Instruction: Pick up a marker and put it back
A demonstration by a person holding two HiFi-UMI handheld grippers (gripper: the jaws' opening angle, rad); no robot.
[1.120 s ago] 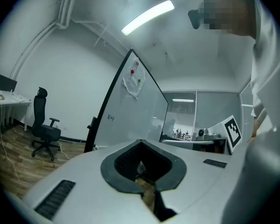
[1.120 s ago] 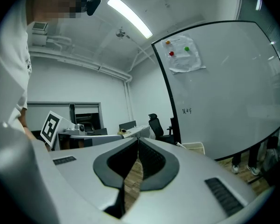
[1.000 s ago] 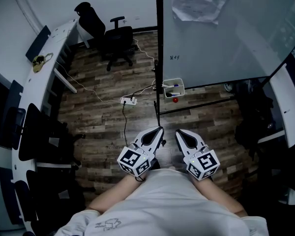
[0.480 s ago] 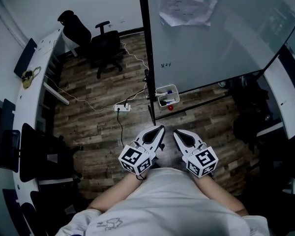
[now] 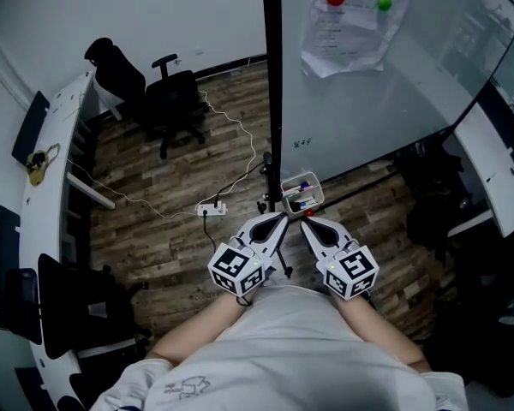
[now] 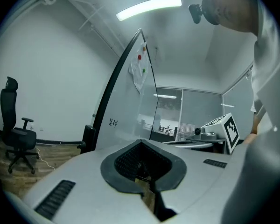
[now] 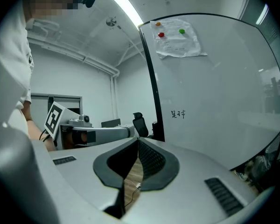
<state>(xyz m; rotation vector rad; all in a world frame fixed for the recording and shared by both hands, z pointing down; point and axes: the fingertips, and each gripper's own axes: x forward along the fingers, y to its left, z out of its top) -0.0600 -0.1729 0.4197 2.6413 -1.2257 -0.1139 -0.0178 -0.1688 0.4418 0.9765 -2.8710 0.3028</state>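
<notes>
Left gripper (image 5: 278, 221), right gripper (image 5: 307, 222): both clenched, empty. Marker tray (image 5: 318, 193) just ahead of tips, below whiteboard (image 5: 394, 84).

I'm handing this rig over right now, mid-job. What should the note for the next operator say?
Left tool: shut, nothing in it.
Right tool: shut, nothing in it.
Both are held side by side, tips toward the whiteboard.
Markers lie in the white tray at the whiteboard's lower edge, just ahead of the tool tips in the head view.
Done: nothing yet; no marker is held.
Left: open a tool, pick a marker from the tray, then put it back.
</notes>
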